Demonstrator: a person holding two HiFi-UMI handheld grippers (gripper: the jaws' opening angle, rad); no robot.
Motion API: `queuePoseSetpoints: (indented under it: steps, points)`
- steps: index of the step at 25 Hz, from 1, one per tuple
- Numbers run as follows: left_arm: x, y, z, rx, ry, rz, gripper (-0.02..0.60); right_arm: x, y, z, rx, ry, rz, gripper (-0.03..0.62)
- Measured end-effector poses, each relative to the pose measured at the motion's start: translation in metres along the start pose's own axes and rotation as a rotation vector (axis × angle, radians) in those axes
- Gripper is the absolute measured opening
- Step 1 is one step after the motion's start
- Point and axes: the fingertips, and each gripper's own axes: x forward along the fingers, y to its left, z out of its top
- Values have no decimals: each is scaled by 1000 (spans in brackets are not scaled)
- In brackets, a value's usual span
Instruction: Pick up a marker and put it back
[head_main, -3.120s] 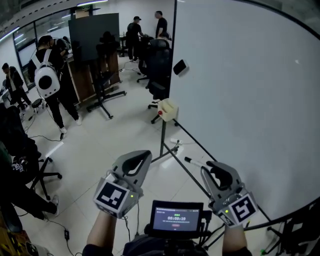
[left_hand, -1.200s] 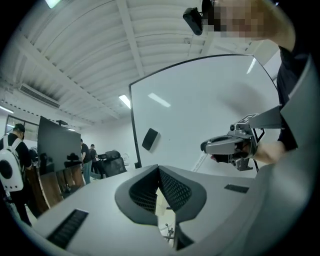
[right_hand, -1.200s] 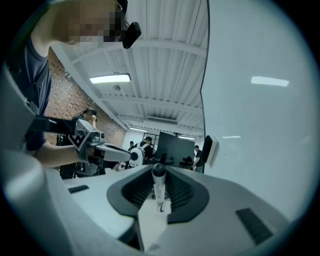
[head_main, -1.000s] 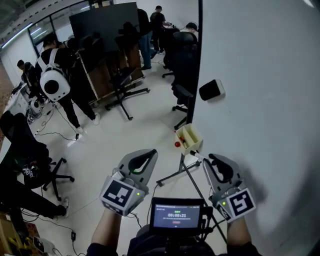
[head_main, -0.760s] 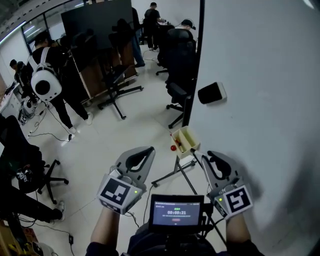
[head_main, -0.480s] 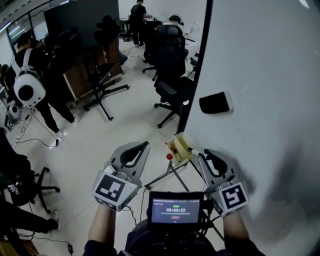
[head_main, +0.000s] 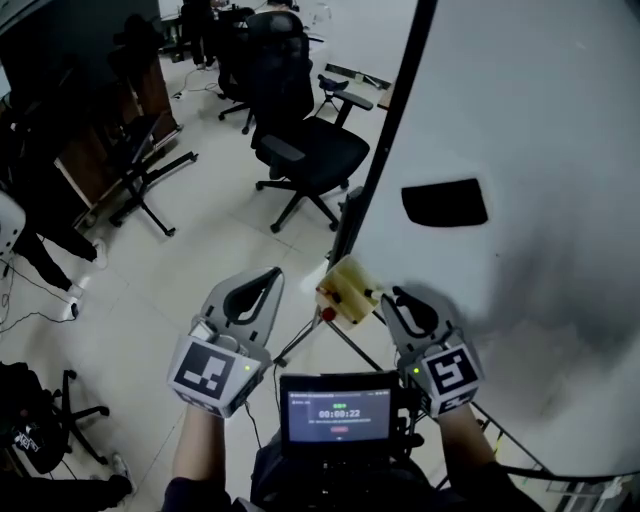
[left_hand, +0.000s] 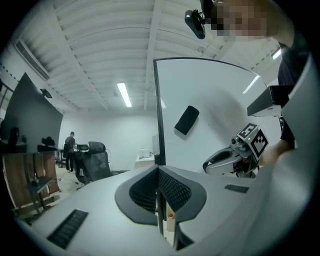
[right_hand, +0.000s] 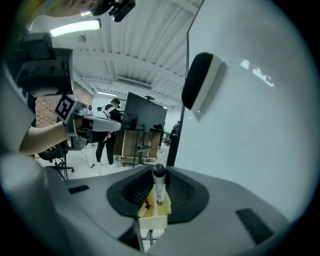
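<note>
Right gripper view: right hand-held gripper (head_main: 396, 300) is clamping the marker (right_hand: 159, 186) just beside the tray (right_hand: 154, 216); left hand-held gripper (left_hand: 159, 176) is idling, jaws together. Judgement: easing the marker lengthwise into the tray before opening seems best.

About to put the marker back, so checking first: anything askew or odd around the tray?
Nothing stands out. The tray looks intact at the board's edge, the marker is gripped straight in the right gripper, and the eraser sticks to the board.
</note>
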Motion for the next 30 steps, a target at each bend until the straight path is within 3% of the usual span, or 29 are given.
queuePoseSetpoints:
  steps: [6,18,30]
  points:
    - [13,10,-22,-29,40,-33,-3,24,-8,-28,23,69,-43,89]
    - [34,19,-54,-63,106,-38,-3,52,-15,-81,27,207,-39,89]
    - [44,15,-51,-59,104,-48,-3,51,-11,-89,20,208,-18,127]
